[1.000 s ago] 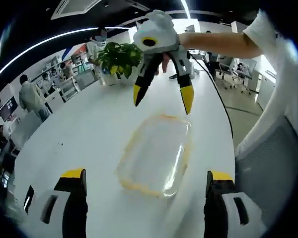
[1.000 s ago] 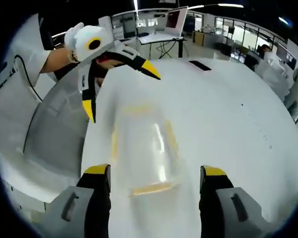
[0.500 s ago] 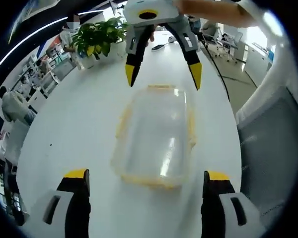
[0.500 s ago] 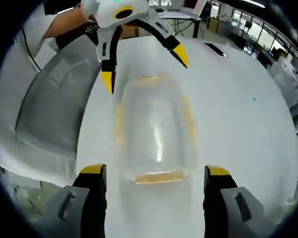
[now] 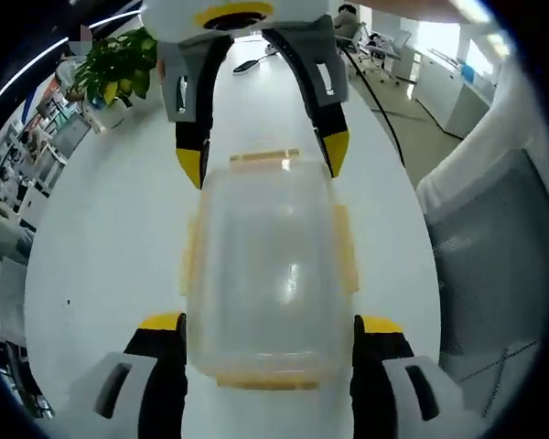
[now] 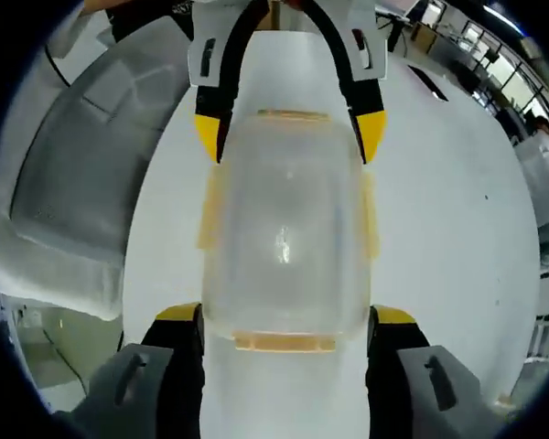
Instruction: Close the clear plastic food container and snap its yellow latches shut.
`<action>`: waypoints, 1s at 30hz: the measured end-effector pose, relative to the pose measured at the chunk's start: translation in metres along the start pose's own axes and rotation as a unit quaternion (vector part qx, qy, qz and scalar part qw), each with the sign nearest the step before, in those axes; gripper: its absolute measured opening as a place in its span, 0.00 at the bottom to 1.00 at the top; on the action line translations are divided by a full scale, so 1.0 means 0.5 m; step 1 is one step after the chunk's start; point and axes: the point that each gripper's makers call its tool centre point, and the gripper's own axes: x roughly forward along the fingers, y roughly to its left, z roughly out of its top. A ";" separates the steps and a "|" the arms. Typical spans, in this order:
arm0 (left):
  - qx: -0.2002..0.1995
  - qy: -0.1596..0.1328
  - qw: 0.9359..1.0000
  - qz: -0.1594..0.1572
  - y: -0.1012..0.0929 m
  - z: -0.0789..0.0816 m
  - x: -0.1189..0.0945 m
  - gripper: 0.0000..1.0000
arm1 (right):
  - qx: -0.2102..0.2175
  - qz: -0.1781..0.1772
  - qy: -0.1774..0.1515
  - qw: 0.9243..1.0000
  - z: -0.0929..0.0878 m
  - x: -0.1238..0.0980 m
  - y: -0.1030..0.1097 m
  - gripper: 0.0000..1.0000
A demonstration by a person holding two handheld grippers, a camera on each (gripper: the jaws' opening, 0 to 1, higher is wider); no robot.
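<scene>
**Both grippers straddle the clear container's ends**

A clear plastic container (image 5: 267, 274) with rounded corners lies on the smooth white table (image 5: 110, 238). Yellow latches (image 5: 347, 249) line its sides and ends. The left gripper (image 5: 267, 334) has its yellow-tipped black jaws spread wide at either side of one end, and the right gripper (image 6: 284, 325) is spread the same way at the opposite end. A leafy potted plant (image 5: 114, 78) stands on the table beyond.

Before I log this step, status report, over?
Left gripper and right gripper open, straddling opposite ends. Container lidded, yellow latches sticking out. Nothing in the way.
</scene>
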 end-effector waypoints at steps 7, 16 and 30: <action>0.006 0.004 1.000 -0.001 0.007 -0.013 -0.005 0.69 | 0.003 -0.002 -0.009 1.000 0.008 0.002 -0.005 0.69; 0.007 -0.008 1.000 -0.004 0.044 -0.025 -0.006 0.69 | 0.009 -0.006 -0.028 1.000 0.017 0.005 -0.040 0.69; 0.009 -0.001 1.000 -0.004 0.129 -0.039 0.000 0.69 | 0.010 -0.006 -0.030 0.999 0.028 0.010 -0.124 0.69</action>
